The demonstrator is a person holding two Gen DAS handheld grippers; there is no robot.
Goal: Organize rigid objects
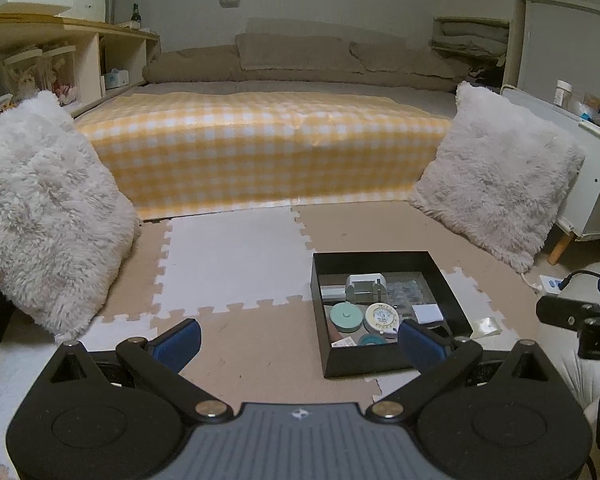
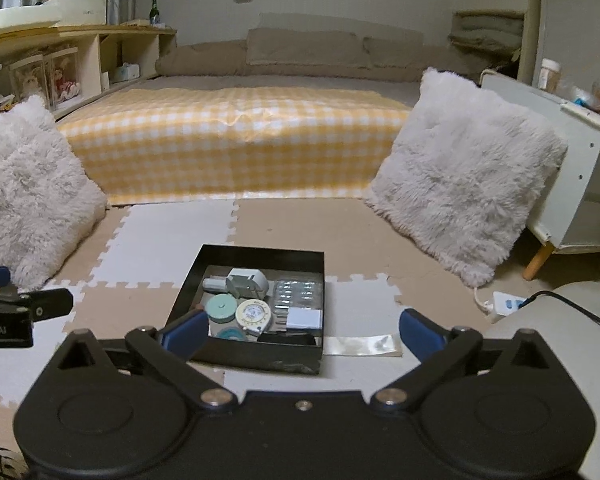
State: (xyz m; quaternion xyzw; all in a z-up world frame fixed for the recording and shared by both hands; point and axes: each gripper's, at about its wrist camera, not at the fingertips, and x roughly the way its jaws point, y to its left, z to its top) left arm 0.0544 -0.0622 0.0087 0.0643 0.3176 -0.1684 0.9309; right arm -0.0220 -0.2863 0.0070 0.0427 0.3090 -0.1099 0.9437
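Right gripper [image 2: 300, 334] agape, empty; black box [image 2: 260, 356] apparently full.

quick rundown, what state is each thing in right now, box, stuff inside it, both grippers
black box: open-topped, no lid on, flat on the foam mat
teal round tin: lid on, lying flat in the box
round tape measure: lying flat in the box beside the tin
white adapter: resting at the box's far side
white pad: flat in the box
left gripper: open, nothing between its fingers
right gripper: open wide, holding nothing
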